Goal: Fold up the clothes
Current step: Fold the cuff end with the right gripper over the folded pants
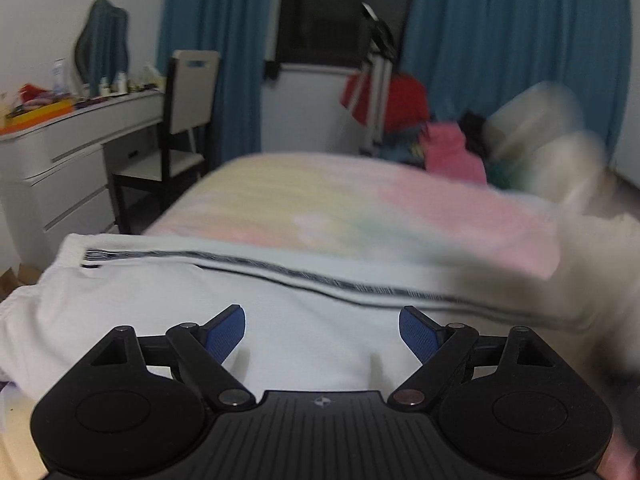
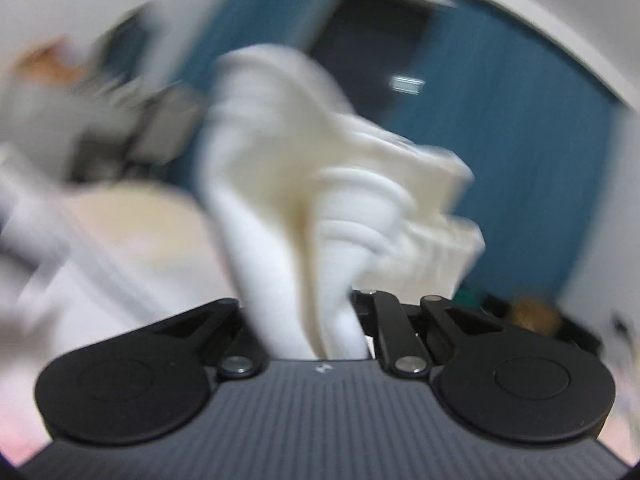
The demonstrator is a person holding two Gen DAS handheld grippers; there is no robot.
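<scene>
A white garment with a dark stripe (image 1: 256, 292) lies spread on the bed (image 1: 340, 204) in the left wrist view. My left gripper (image 1: 322, 330) is open just above the white cloth, holding nothing. In the right wrist view, my right gripper (image 2: 310, 320) is shut on a bunched part of the white garment (image 2: 304, 184), lifted in the air; its fingertips are hidden by the cloth. That view is blurred by motion. The lifted cloth shows as a blur at the right of the left wrist view (image 1: 560, 152).
The bed has a pastel cover. A white desk (image 1: 60, 152) with clutter and a chair (image 1: 180, 120) stand at the left. Blue curtains (image 1: 500, 48) flank a dark window. A pile of pink and red clothes (image 1: 444, 148) sits beyond the bed.
</scene>
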